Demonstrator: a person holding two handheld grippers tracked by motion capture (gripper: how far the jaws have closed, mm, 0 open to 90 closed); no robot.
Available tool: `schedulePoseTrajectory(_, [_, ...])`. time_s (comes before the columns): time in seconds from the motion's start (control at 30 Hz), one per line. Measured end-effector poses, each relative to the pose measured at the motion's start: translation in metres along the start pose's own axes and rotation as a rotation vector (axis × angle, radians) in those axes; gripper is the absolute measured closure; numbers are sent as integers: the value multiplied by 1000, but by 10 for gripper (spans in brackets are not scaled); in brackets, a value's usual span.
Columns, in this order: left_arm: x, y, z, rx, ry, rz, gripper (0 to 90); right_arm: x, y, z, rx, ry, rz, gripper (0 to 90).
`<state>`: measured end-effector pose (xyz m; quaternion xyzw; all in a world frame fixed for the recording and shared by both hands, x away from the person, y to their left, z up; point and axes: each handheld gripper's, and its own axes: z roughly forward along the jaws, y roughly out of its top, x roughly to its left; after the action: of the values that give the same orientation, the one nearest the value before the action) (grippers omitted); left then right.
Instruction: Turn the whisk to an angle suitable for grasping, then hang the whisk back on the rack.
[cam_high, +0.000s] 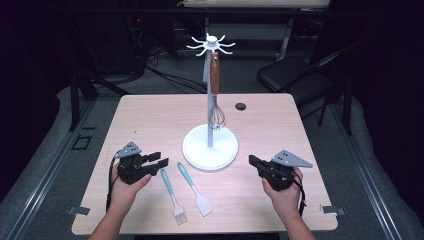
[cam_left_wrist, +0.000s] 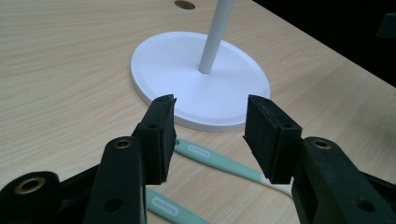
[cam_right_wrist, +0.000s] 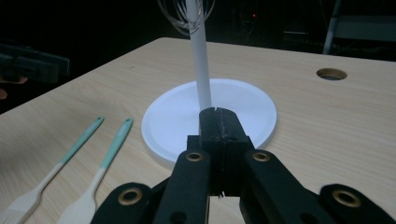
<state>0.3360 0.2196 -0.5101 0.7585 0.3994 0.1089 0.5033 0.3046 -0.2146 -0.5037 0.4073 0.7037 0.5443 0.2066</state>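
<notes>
Pale wood table; white utensil stand taken as landmark, round base set near the table's middle, thin pole rising to a crown of white hooks; whisk with brown wooden handle hangs from the hooks, wire head down beside the pole, clear of the base.

Left gripper sits left of the base, near the table's front edge, held in the person's left hand; jaws spread apart with nothing between them, pointing toward the base; left gripper view looks through the gap at the base rim and a teal handle below.

Right gripper sits right of the base, held in the right hand; jaws pressed together, empty; right gripper view has the closed tips aimed at the pole.

Two teal-handled tools lie just in front of the base, side by side, handles angled toward it: basting brush nearer the left gripper, spatula to its right; brush head is small and soft in the high view, so bristles are a probable reading only.

Small round grommet hole in the tabletop behind and right of the base; dark chair beyond the far edge.
</notes>
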Motion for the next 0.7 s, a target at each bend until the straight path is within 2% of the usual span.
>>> schedulePoseTrajectory(0.1, [0,0,-2,17,0,10,528,0,6,-1,1,-12,-19,900])
schedulePoseTrajectory(0.13, [0,-1,-1,5,3,6,527,0,9,-2,1,-19,-29,900])
schedulePoseTrajectory(0.43, [1,-3,-2,11,17,2,528,-6,39,-6,-14,-15,-70,900])
schedulePoseTrajectory(0.6, [2,-4,-4,5,17,-7,528,-11,52,-8,-21,-13,-61,900])
schedulePoseTrajectory(0.7, [2,-4,-4,3,17,-6,529,-16,69,-9,-53,-13,-59,900])
